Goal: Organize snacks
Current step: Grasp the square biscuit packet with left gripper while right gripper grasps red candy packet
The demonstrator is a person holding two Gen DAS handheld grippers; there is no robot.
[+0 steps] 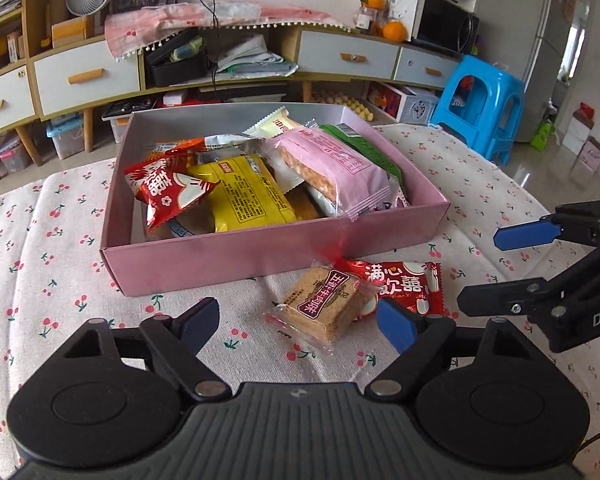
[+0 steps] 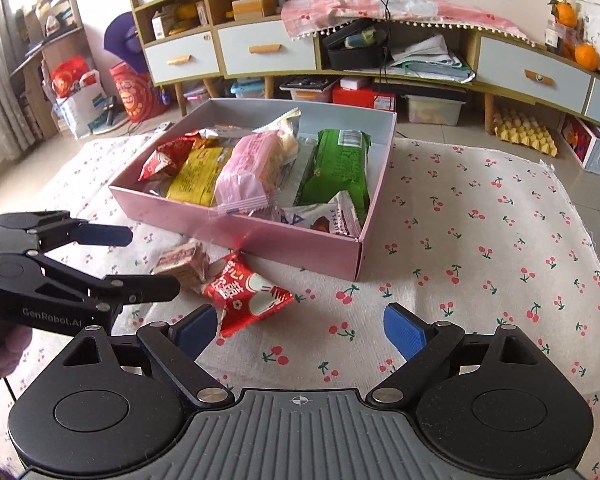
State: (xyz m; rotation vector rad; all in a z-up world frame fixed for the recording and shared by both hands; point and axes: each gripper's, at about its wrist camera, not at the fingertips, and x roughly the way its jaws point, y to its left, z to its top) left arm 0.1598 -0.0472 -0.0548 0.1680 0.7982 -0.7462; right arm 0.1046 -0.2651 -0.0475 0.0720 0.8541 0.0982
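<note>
Left gripper (image 1: pixel 298 322) is spread wide, holding nothing, with the clear-wrapped biscuit pack (image 1: pixel 323 305) sitting between its fingertips. Right gripper (image 2: pixel 300 330) gapes too, empty, the red snack packet (image 2: pixel 249 295) just ahead by its left finger.

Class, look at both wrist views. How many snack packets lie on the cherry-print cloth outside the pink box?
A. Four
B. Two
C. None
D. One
B: only the clear-wrapped biscuit packet and the red snack packet lie on the cloth in front of the pink box; every other snack sits inside it.
</note>
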